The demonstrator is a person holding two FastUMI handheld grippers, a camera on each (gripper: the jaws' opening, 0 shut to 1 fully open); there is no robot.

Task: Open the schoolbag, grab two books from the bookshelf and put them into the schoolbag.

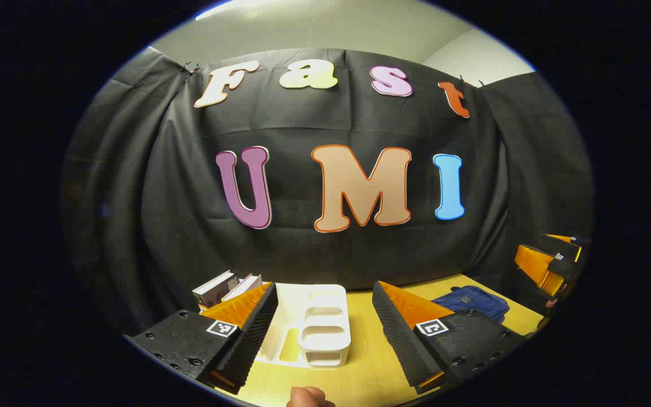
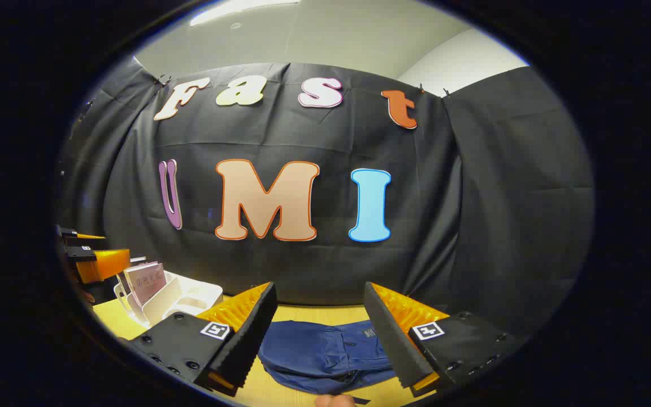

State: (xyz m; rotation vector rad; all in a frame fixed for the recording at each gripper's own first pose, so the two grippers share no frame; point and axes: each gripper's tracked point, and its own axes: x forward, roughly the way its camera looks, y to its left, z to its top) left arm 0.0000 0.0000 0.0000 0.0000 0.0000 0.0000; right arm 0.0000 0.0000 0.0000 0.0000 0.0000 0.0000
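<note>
The blue schoolbag (image 2: 325, 353) lies flat on the yellow table (image 2: 105, 316), framed between the spread, empty jaws of the right gripper (image 2: 320, 333); left of it, the books (image 1: 226, 288) lean in the white bookshelf (image 1: 317, 328) beyond the left gripper (image 1: 325, 330) — jaws likewise spread. A slipped grasp is judged likely on the limp fabric, as the zipper cannot be made out — the bag's near edge is cut off

There is one schoolbag (image 2: 325, 350), lying flat on the one desk (image 1: 370, 362). There is one white bookshelf (image 1: 317, 325), and it has several compartments. At its left end I can count two books (image 1: 225, 288) in the left gripper view; in the right gripper view only one cover shows clearly. There are two grippers, the left gripper (image 1: 325, 316) and the right gripper (image 2: 321, 322).
</note>
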